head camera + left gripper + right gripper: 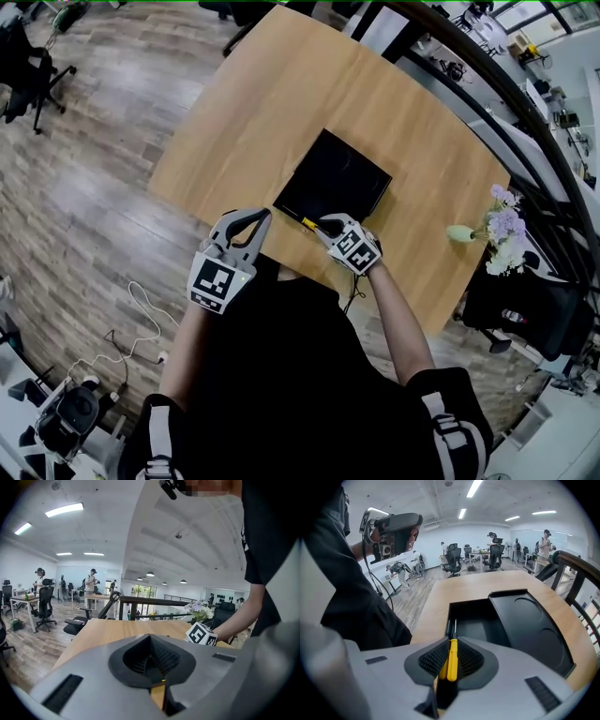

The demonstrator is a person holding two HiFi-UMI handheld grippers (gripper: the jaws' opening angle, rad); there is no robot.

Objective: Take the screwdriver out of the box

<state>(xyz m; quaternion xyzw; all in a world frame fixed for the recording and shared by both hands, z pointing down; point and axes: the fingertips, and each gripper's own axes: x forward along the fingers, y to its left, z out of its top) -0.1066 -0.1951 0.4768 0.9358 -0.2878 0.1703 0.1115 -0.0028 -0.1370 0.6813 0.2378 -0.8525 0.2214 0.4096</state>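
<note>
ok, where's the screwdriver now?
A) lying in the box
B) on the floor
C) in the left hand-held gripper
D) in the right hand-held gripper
D: the right hand-held gripper is shut on the yellow screwdriver, held just short of the open box.

The light wooden table (pixel 253 103) stands on a grey-brown plank floor (pixel 84 187). A shallow black plastic box (pixel 333 178) lies open on it, close to the near edge. At the table's right edge is a pale green vase (pixel 459 232) of purple and white flowers.
</note>
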